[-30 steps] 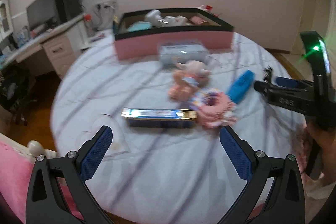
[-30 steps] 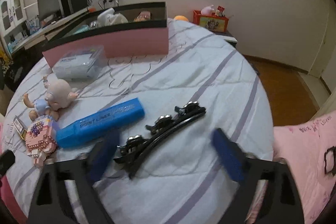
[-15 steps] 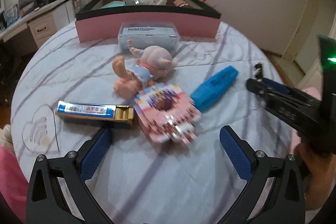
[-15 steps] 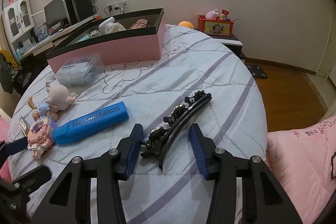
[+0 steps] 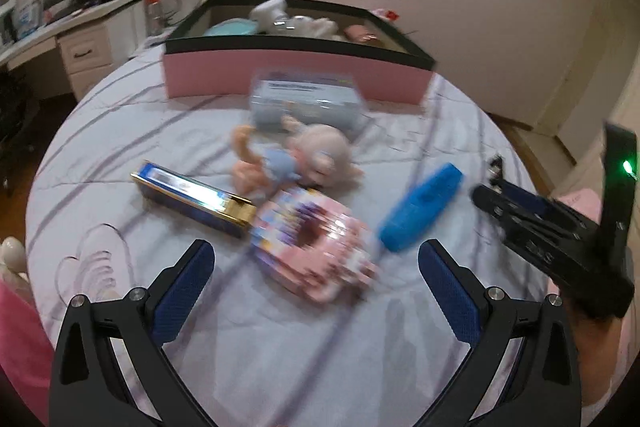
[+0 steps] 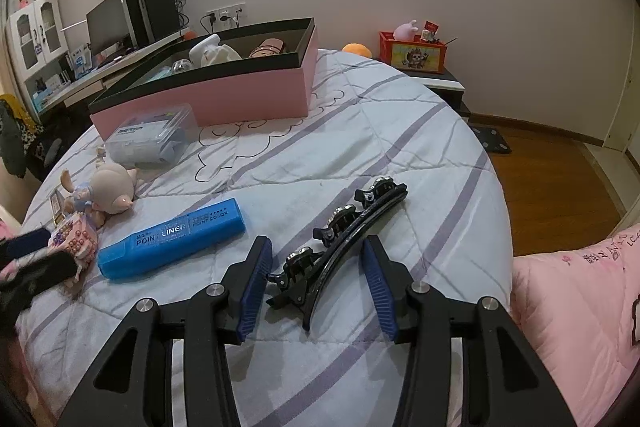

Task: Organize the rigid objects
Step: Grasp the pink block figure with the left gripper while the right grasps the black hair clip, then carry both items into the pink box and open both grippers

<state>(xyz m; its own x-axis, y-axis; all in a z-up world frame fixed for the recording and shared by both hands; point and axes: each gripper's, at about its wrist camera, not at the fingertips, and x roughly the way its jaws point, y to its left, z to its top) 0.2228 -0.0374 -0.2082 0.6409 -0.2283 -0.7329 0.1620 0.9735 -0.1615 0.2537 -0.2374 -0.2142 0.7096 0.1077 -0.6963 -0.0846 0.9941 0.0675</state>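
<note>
My right jaws (image 6: 314,281) stand parted on either side of the near end of the black hair clip (image 6: 340,247); neither pad touches it, so nothing is grasped. They have just been closing in, with the clip between them. The clip lies on the bed (image 6: 400,131), running from lower centre of the right view up toward the right.

My left jaws (image 5: 316,295) are released and wide, empty, low in the left view. Just above them, blurred, lies the pink block toy (image 5: 316,251). Beside it to the left is a blue-and-gold box (image 5: 192,199); to the right, the blue marker (image 5: 420,213). In the right view the marker sits left of the clip, apart from it.

Above the block toy lies the doll (image 5: 304,159), and past that a clear case (image 5: 306,103) just in front of the pink bin (image 5: 296,79). The bin, at upper centre, holds several items I cannot identify.

A desk (image 6: 80,83) with a monitor (image 6: 106,23) stands at upper left of the right view.
</note>
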